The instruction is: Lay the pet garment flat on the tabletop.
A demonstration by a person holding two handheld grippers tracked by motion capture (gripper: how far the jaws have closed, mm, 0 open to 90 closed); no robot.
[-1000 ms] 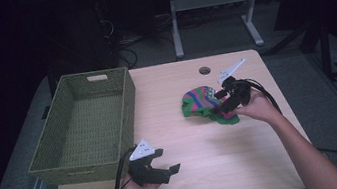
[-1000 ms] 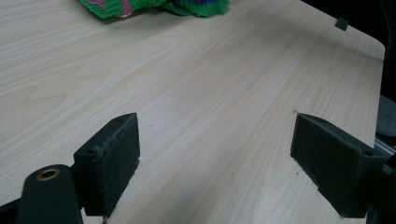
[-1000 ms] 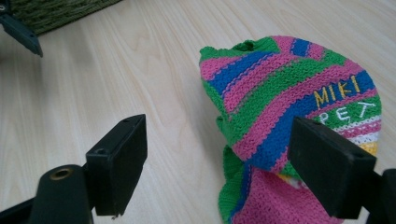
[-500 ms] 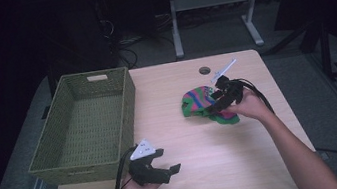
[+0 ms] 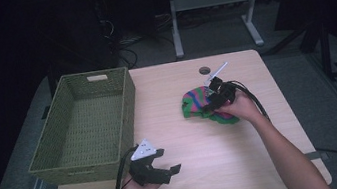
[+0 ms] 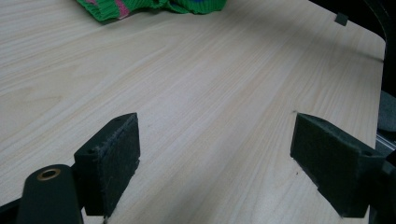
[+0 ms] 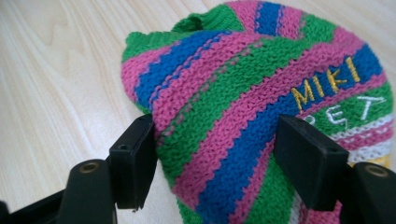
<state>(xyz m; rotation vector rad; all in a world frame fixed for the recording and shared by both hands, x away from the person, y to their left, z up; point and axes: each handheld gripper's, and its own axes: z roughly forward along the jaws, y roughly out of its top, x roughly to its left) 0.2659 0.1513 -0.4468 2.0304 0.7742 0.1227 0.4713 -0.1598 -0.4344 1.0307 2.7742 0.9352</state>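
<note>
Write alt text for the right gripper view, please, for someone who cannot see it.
A bunched knitted garment striped pink, green and blue, stitched with yellow letters MIKI, bulges between the right gripper's two black jaws, which have just been closing around it. It lies on a pale wooden table.

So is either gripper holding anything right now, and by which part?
The right gripper has been closing its jaws around a raised fold of the striped knit garment; the pads touch it, but a firm hold cannot be told. The left gripper is open over the table.

Light wooden table, green woven basket at left, striped knitted garment right of centre
</note>
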